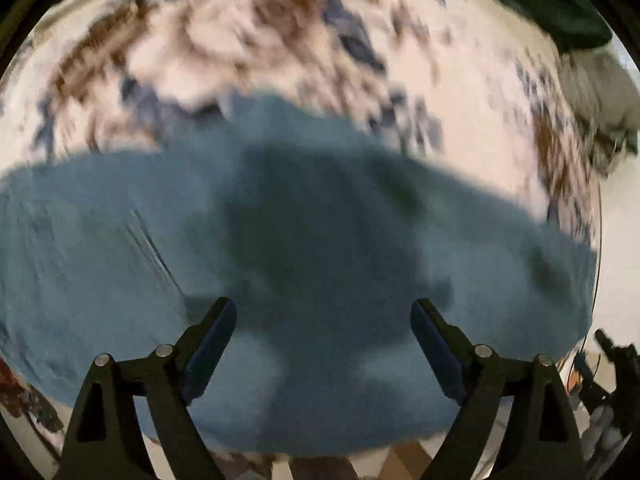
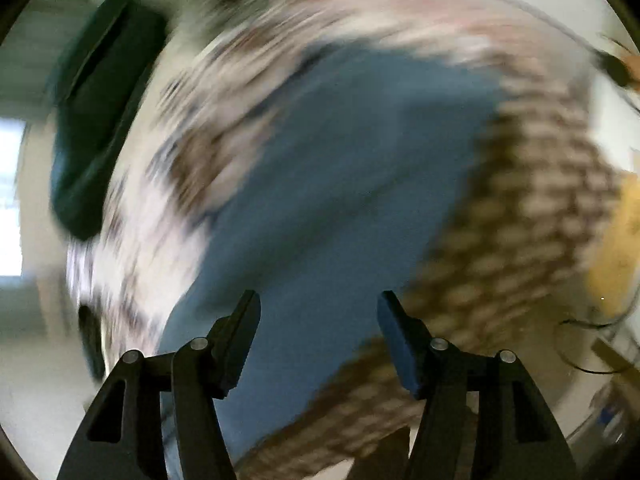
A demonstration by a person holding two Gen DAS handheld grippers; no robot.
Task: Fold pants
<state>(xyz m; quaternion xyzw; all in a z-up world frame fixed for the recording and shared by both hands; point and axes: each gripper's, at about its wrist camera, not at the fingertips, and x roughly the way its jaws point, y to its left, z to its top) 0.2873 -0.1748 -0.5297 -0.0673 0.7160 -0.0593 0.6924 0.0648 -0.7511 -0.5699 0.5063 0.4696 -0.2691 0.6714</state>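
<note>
**Both tongs wide over blue pants, heavy blur**

No readable text or labels, both views motion-smeared. My left gripper (image 1: 323,312) hangs above the blue pants (image 1: 120,240), jaws spread wide, nothing btwn them; dark shadow on the fabric ahead of the tips. Pants lie across a patterned bedspread (image 1: 224,28), white w/ brown and blue blotches. My right gripper (image 2: 319,304) is also spread wide, empty, pointing along the pants (image 2: 340,160), which run away from the tips. Dark green cloth (image 2: 100,100) at upper left in right view, apart from the pants. Something yellow (image 2: 624,240) at right edge, can't tell what.
</note>
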